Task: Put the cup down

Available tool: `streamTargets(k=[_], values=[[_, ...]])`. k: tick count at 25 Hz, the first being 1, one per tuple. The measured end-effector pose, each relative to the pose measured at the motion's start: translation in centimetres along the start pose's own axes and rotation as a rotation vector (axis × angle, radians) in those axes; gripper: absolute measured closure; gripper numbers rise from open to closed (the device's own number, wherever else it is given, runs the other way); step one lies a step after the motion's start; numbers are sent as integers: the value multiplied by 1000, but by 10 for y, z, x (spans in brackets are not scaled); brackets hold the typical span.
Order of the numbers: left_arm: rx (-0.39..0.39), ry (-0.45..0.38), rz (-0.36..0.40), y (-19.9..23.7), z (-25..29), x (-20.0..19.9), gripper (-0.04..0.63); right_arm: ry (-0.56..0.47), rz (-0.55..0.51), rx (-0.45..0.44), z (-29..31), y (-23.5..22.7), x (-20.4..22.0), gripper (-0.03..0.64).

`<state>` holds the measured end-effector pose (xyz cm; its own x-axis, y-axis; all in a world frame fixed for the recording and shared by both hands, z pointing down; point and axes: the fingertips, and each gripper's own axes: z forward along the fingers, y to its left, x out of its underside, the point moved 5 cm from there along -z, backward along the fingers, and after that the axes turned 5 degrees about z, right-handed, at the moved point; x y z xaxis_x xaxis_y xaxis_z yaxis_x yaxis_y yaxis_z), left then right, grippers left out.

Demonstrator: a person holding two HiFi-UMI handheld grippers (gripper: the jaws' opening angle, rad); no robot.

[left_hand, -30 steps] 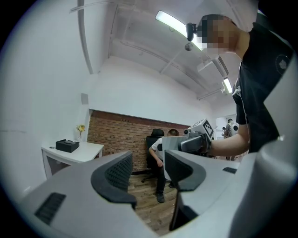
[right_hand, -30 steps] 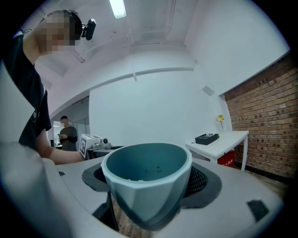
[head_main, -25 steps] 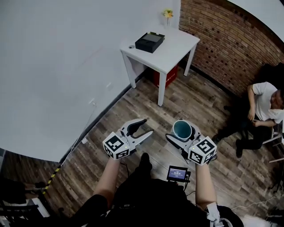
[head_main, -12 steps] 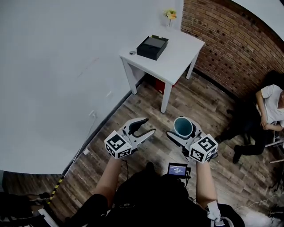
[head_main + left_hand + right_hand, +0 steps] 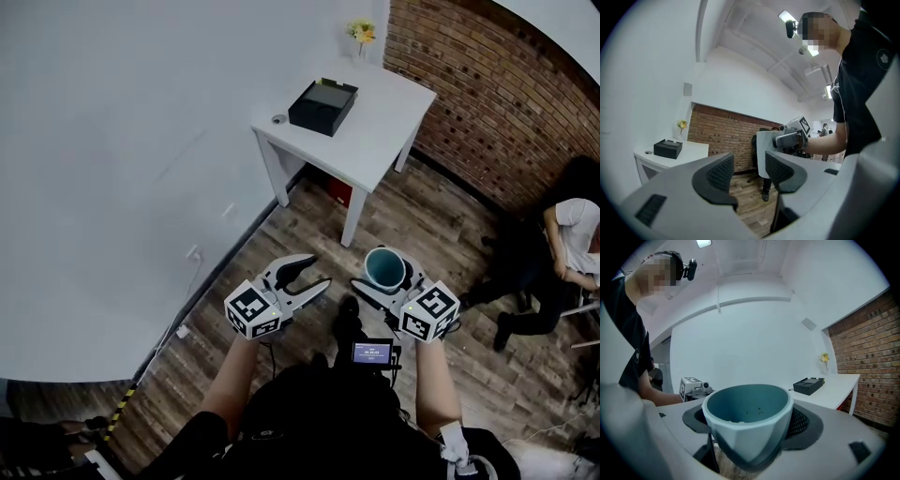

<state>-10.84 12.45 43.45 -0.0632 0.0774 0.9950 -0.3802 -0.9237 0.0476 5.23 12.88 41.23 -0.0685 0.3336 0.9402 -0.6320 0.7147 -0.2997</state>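
Right claw [image 5: 386,279] is clamped on the teal cup [image 5: 385,269], held upright in the air, well short of the white desk [image 5: 375,122]. Left claw [image 5: 314,270] is spread wide and empty, also short of the desk.

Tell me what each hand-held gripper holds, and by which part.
The right hand-held gripper clamps the teal cup by its side walls, below the rim. The left hand-held gripper is open, holding nothing.
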Motion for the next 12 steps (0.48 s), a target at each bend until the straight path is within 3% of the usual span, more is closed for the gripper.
streamTargets(k=[12], values=[[-45, 19, 11, 84, 51, 2, 379, -16, -15, -50, 60, -88, -27, 209]])
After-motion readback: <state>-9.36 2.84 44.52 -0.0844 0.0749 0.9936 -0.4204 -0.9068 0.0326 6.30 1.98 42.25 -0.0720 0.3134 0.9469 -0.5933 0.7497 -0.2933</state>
